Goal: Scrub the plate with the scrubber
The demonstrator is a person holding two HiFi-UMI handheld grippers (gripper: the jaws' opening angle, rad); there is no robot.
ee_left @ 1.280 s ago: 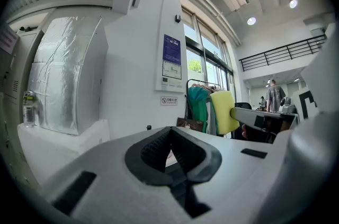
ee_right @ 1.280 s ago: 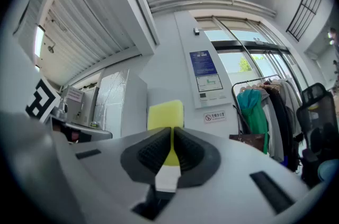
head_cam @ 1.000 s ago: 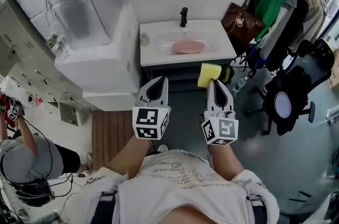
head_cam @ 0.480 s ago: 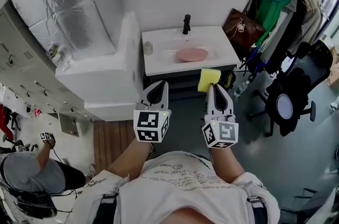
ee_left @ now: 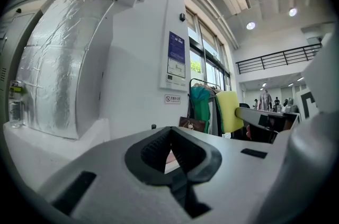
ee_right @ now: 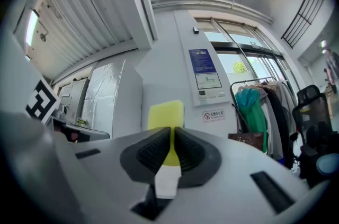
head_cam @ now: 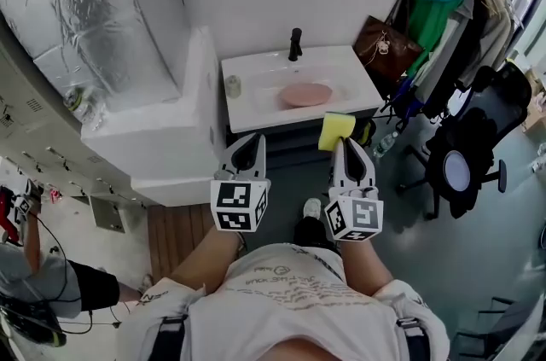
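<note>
Plainly the scrubber [head_cam: 336,131] is a soft, light sponge block: the right gripper [head_cam: 349,148] is clamped on its lower edge, and the yellow body stands up past the jaw tips, so I judge it will squash and bend under pressure and is better pressed flat-on than by a corner. The left gripper [head_cam: 247,146] is closed on nothing, its jaws together, and it points level beside the right one. The pink plate [head_cam: 306,95] lies in the basin [head_cam: 256,107] of the white surface ahead, below the black tap [head_cam: 295,43] and well apart from both grippers. It looks stiff, smooth and breakable, and probably slippery once wet, so I would expect it to skate about under scrubbing unless the left gripper opens and pinches its near rim. Compared with a second ago, the basin and plate sit lower and nearer in the head view, so the person has stepped toward them, and a shoe [head_cam: 312,208] now shows between the grippers. Both grippers hold the same pose, side by side, with the scrubber still pinched. The bystander at lower left [head_cam: 34,299] has shifted too.
</note>
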